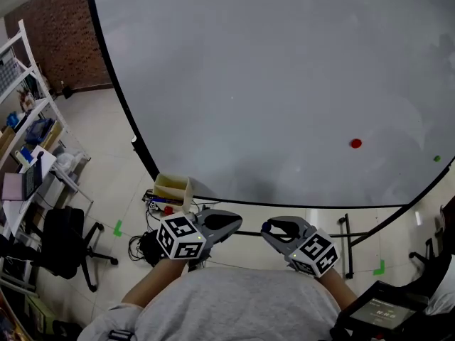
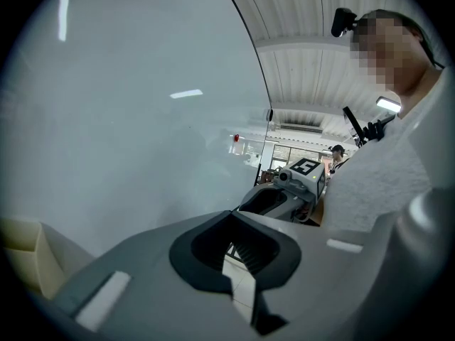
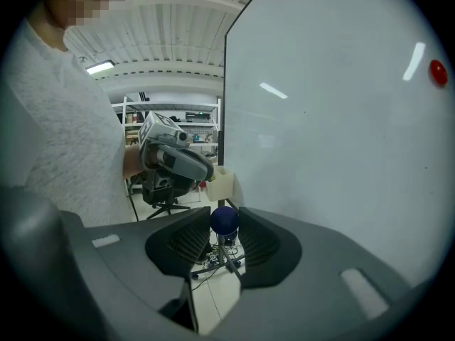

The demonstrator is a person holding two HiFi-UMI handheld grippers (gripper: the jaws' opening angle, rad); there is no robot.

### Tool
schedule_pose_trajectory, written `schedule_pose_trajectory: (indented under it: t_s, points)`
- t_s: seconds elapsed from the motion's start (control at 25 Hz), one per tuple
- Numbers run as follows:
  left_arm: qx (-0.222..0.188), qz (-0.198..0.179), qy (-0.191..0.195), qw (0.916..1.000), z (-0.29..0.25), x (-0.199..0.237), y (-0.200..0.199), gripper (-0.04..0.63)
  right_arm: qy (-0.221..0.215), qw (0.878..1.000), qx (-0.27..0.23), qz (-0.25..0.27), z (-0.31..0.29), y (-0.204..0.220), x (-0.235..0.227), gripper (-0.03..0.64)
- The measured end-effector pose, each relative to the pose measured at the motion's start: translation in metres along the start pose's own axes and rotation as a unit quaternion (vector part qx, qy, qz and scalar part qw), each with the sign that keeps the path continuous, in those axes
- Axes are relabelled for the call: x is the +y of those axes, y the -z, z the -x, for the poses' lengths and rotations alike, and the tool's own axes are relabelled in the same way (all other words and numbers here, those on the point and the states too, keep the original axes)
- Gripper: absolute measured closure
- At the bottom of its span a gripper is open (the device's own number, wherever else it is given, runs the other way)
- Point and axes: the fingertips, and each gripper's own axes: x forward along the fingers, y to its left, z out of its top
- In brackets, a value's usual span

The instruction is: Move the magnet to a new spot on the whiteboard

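Note:
The large whiteboard (image 1: 270,84) stands in front of me. A red magnet (image 1: 355,143) and a small green one (image 1: 436,158) stick to its lower right. My right gripper (image 3: 224,214) is shut on a dark blue round magnet (image 3: 224,221), pinched between its jaw tips; the red magnet (image 3: 438,72) shows up at the right on the board (image 3: 334,119). Both grippers are held low, close to my chest and off the board. My left gripper (image 2: 229,215) has its jaw tips together with nothing between them. In the head view, the left gripper (image 1: 238,222) and the right gripper (image 1: 264,227) point at each other.
A cream box (image 1: 173,188) sits at the board's lower left edge, above cables on the floor. White shelves (image 1: 21,133) and a black office chair (image 1: 67,251) stand at the left. The board's stand feet (image 1: 347,244) are below it, and a dark device (image 1: 380,307) is at the lower right.

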Motion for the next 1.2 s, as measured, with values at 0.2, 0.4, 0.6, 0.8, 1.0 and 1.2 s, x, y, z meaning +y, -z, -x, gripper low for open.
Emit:
schedule_pose_trajectory:
  t_s: [0.2, 0.4, 0.6, 0.8, 1.0, 1.2]
  points:
    - [-0.002, -0.008, 0.004, 1.0000, -0.006, -0.003, -0.004, 0.611, 0.005, 1.000, -0.003, 0.024, 0.002, -0.006, -0.003, 0.489]
    - [-0.004, -0.011, 0.004, 0.9999, -0.004, -0.003, -0.001, 0.612, 0.009, 0.999, -0.002, 0.042, -0.001, -0.008, 0.000, 0.489]
    - [-0.003, -0.013, 0.007, 0.9999, -0.002, -0.007, 0.005, 0.612, 0.032, 0.993, 0.005, 0.109, -0.004, -0.024, -0.002, 0.489]
    - [-0.002, -0.015, 0.009, 0.9998, -0.004, -0.006, 0.003, 0.612, 0.076, 0.975, 0.006, 0.210, -0.003, -0.069, -0.023, 0.489]
    - [0.000, -0.014, 0.012, 0.9998, -0.006, -0.005, 0.002, 0.612, 0.131, 0.949, 0.003, 0.286, -0.005, -0.112, -0.049, 0.489]
    - [0.001, -0.014, 0.014, 0.9998, -0.009, -0.001, -0.001, 0.611, 0.206, 0.912, 0.007, 0.356, -0.005, -0.147, -0.078, 0.489]
